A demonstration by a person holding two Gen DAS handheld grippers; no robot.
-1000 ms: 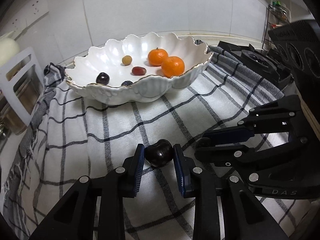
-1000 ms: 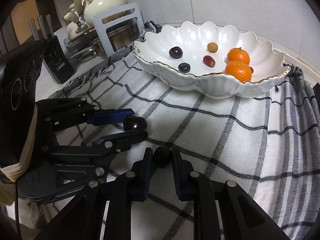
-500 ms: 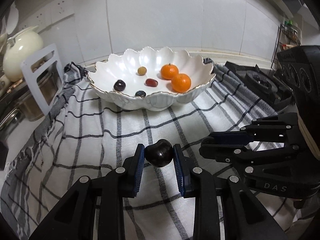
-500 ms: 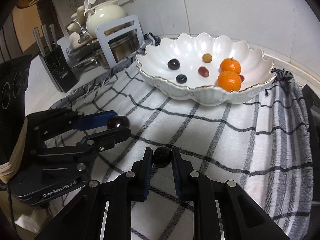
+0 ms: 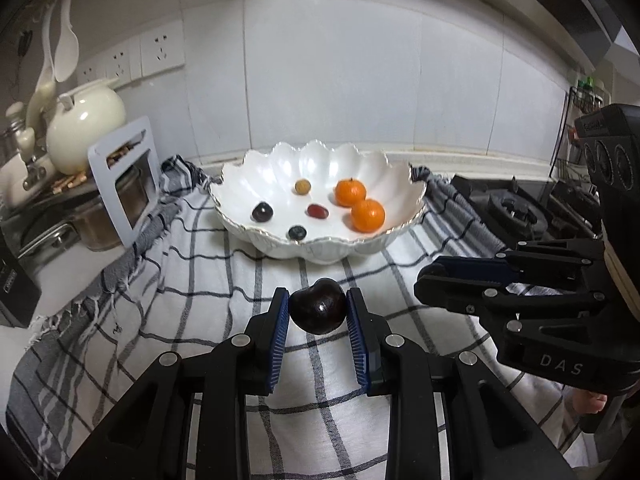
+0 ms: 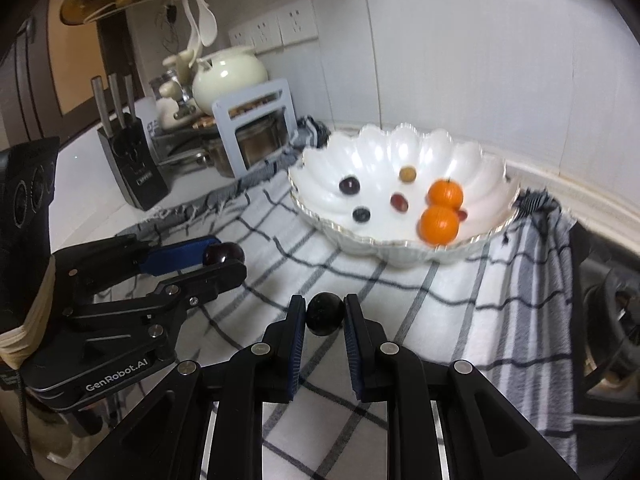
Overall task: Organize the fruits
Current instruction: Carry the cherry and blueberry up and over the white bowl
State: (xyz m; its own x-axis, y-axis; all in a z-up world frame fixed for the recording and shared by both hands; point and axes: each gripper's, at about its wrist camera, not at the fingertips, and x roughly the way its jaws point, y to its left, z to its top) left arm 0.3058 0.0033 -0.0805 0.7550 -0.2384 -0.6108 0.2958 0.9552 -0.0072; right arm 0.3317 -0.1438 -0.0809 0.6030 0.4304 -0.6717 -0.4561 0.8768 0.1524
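My left gripper point(image 5: 318, 312) is shut on a dark cherry point(image 5: 318, 311), held above the checked cloth. It also shows in the right wrist view point(image 6: 222, 258), with the cherry point(image 6: 223, 253) at its tips. My right gripper point(image 6: 325, 314) is shut on a small dark round grape point(image 6: 325, 314); in the left wrist view point(image 5: 430, 284) its tips hide the fruit. A white scalloped bowl point(image 5: 256, 168) point(image 6: 492, 168) stands farther back, holding two oranges point(image 5: 368, 215) point(image 6: 439, 224) and several small fruits.
A checked cloth point(image 5: 200, 280) covers the counter. A white-framed rack with pots point(image 5: 124, 184) and a cream teapot point(image 5: 86, 130) stand left. A knife block point(image 6: 134, 168) is farther left. A gas hob point(image 5: 516, 208) lies right of the bowl.
Both grippers have risen and drawn back from the bowl, each keeping its fruit. The bowl now looks smaller and farther off.
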